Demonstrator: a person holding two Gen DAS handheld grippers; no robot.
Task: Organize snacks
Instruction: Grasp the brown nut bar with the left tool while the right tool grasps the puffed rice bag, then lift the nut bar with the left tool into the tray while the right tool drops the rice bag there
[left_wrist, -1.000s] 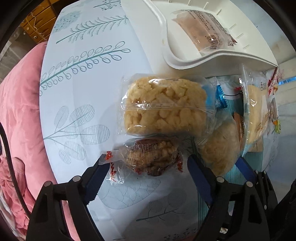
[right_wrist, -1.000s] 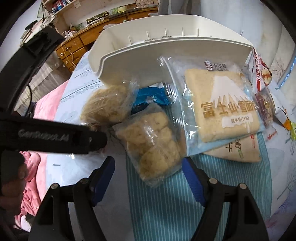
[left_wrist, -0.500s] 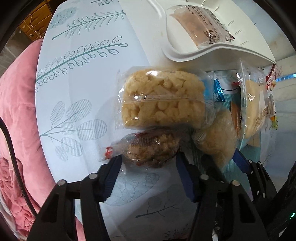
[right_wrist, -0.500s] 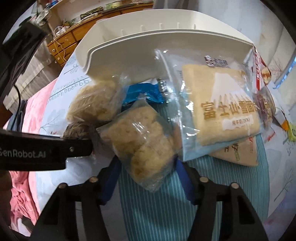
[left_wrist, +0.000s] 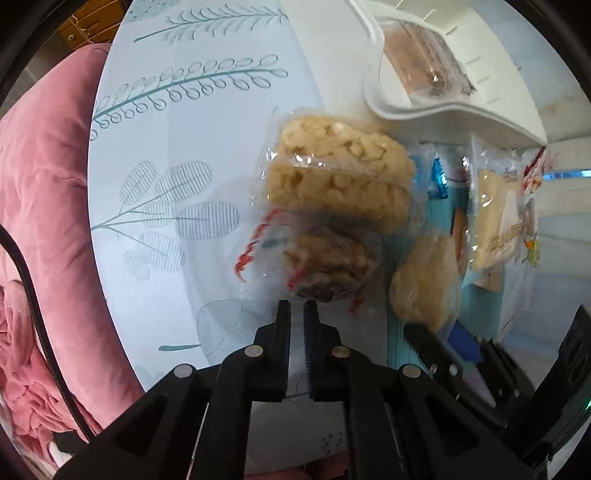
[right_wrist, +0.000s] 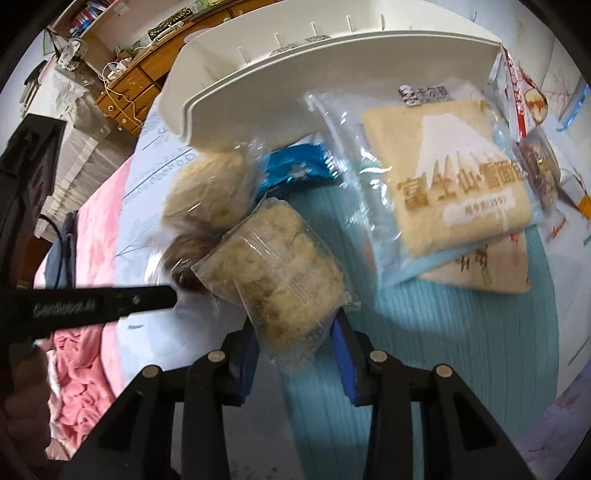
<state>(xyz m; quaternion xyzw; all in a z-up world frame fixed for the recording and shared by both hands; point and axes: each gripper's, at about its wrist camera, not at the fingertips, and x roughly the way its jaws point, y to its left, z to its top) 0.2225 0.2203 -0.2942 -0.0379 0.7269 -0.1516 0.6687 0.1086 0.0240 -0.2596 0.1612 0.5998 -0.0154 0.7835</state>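
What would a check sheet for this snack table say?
Surface: leafy tablecloth, striped teal mat.
Job's things: white tray holds one packet; bread pack and others lie in front.
Clutter: nothing seen.
Grippers: left gripper shut at brown snack; right gripper jaws have just been closing on rice-crisp pack.
Cables: black cable, left edge.
Surroundings: pink bedding, wooden drawers.

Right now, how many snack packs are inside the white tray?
1: a clear-wrapped pinkish pack lies in the white tray, seen in the left wrist view. Part of the tray's inside runs out of frame, so more may be hidden.
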